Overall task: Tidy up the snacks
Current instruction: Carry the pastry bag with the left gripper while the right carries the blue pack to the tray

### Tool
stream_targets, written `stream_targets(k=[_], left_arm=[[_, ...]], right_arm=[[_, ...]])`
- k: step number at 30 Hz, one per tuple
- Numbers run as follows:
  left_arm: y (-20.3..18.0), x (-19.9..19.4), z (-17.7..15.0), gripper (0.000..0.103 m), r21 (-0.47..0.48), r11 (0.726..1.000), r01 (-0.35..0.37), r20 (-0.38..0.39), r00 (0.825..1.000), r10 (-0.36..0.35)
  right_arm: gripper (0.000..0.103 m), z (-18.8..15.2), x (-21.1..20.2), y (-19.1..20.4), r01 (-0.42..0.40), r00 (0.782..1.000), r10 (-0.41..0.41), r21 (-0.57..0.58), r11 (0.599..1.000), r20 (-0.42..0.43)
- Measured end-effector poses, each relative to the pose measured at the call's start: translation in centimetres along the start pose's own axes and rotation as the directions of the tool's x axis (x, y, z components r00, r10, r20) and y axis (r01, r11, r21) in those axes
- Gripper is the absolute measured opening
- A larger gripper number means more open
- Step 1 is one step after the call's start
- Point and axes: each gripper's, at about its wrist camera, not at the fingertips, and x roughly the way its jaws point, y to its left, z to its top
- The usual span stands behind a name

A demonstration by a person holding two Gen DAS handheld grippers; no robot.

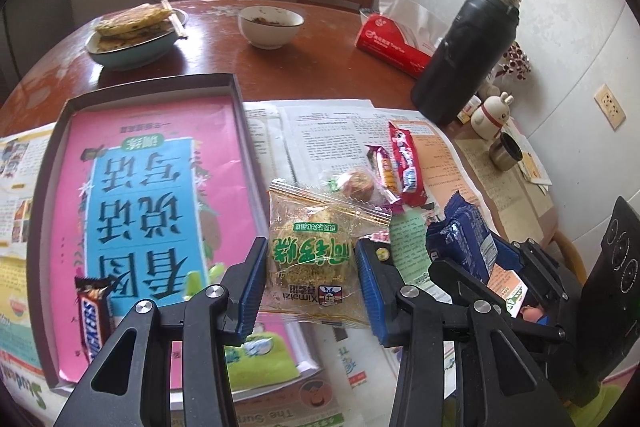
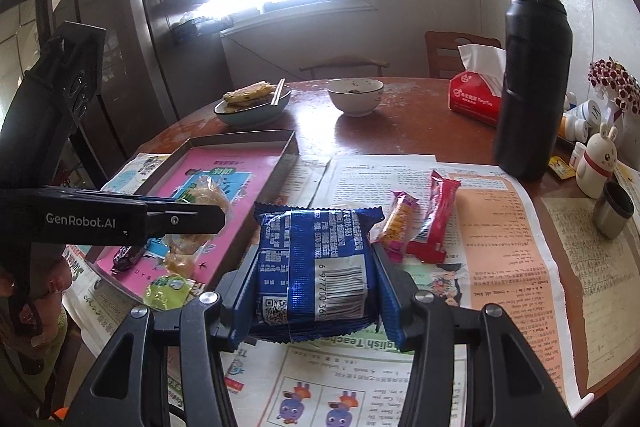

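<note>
Holding two snacks above the newspaper-covered round wooden table (image 2: 420, 115): our left gripper (image 1: 310, 281) is clamped on a clear-wrapped yellow cake packet (image 1: 312, 251), our right gripper (image 2: 312, 291) on a blue foil biscuit packet (image 2: 316, 259). Beside them, the shallow dark tray (image 1: 236, 87) with a pink liner holds a brown Snickers bar (image 1: 93, 315).

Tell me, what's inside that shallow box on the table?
The shallow box holds a pink booklet lining its floor and a Snickers bar on top. What lies beneath the booklet is covered.
</note>
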Motion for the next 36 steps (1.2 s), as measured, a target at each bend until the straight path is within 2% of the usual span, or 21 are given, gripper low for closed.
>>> stream_targets(k=[14, 36], left_arm=[[3.9, -3.0, -1.3, 0.045, -0.068, 0.997, -0.022, 0.055, 0.998, 0.026], [10.9, -5.6, -3.0, 0.045, -0.169, 0.985, -0.042, 0.084, 0.995, 0.057]], right_arm=[[0.052, 0.0, -0.1, 4.4, -0.053, 0.999, 0.053, -0.075, 0.996, -0.001], [0.052, 0.6, 1.7, 10.0, -0.092, 0.996, 0.088, -0.141, 0.986, -0.031]])
